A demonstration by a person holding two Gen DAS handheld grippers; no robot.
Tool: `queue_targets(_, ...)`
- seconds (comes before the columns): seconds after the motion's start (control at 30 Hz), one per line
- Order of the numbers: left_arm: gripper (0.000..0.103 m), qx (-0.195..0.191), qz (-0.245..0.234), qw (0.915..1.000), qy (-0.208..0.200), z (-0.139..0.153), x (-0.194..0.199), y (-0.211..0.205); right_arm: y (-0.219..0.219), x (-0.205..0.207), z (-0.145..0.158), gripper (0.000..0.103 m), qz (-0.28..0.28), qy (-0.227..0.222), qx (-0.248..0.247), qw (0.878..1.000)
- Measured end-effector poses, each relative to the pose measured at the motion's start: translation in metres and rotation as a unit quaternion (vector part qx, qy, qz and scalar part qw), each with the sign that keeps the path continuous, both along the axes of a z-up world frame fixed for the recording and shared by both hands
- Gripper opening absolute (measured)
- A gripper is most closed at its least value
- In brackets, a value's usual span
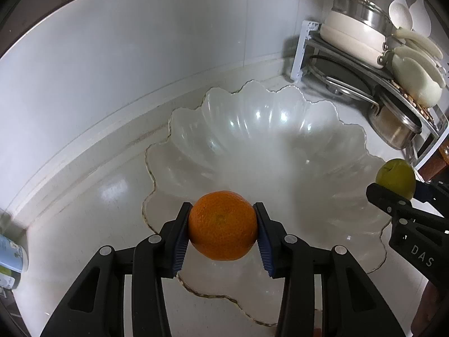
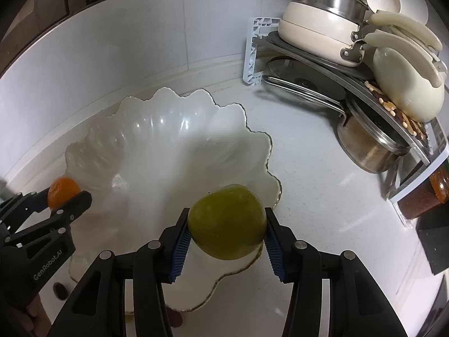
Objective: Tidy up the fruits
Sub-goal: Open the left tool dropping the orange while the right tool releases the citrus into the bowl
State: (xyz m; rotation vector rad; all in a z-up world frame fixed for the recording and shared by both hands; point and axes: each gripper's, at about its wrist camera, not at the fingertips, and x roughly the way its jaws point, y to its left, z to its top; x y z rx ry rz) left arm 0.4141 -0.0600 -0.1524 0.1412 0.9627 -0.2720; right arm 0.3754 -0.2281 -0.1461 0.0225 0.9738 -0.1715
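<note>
Now the left hand-held gripper (image 1: pixel 223 234) is clenching an orange (image 1: pixel 223 226) over the near rim of the scalloped glass bowl (image 1: pixel 269 146) sitting on the white surface (image 2: pixel 322 174), while the right hand-held gripper (image 2: pixel 227 230) is grasping a green fruit (image 2: pixel 227 221) above the bowl's right edge.

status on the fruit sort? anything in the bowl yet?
Done: both fruits are picked up. In hand: left gripper is shut on the orange, right gripper is shut on the green fruit, both held above the near rim of the scalloped glass bowl. Left: the bowl holds nothing yet; both fruits need releasing into it.
</note>
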Motion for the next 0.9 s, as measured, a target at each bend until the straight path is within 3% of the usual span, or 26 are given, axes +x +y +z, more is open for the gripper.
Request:
queue_targets(0.07, 0.050, 0.002, 0.001, 1.0000, 0.005, -0.002, 0.000, 0.000, 0.000, 0.000, -0.001, 0.052, -0.001, 0.003, 0.002, 1.000)
queue_targets(0.1, 0.066, 0.004, 0.002, 1.0000, 0.002, -0.002, 0.000, 0.000, 0.000, 0.000, 0.000, 0.053, -0.002, 0.001, 0.001, 1.000)
queue_targets(0.17, 0.077, 0.008, 0.005, 0.9998, -0.015, 0.001, -0.004, 0.001, 0.002, 0.000, 0.001, 0.060, 0.003, 0.001, -0.005, 1.000)
queue_targets(0.33, 0.079, 0.008, 0.006, 0.9999, -0.012, 0.000, -0.004, 0.002, 0.002, -0.004, 0.008, 0.069, -0.002, -0.015, -0.014, 1.000)
queue_targets(0.5, 0.093, 0.006, 0.020, 0.9994, -0.029, 0.009, -0.009, 0.006, 0.002, -0.008, 0.015, 0.073, -0.007, -0.027, -0.015, 0.999)
queue_targets(0.9, 0.094, 0.007, 0.028, 0.9985, -0.046, 0.026, -0.020, 0.009, 0.001, -0.020, 0.031, 0.073, -0.012, -0.044, -0.014, 0.999)
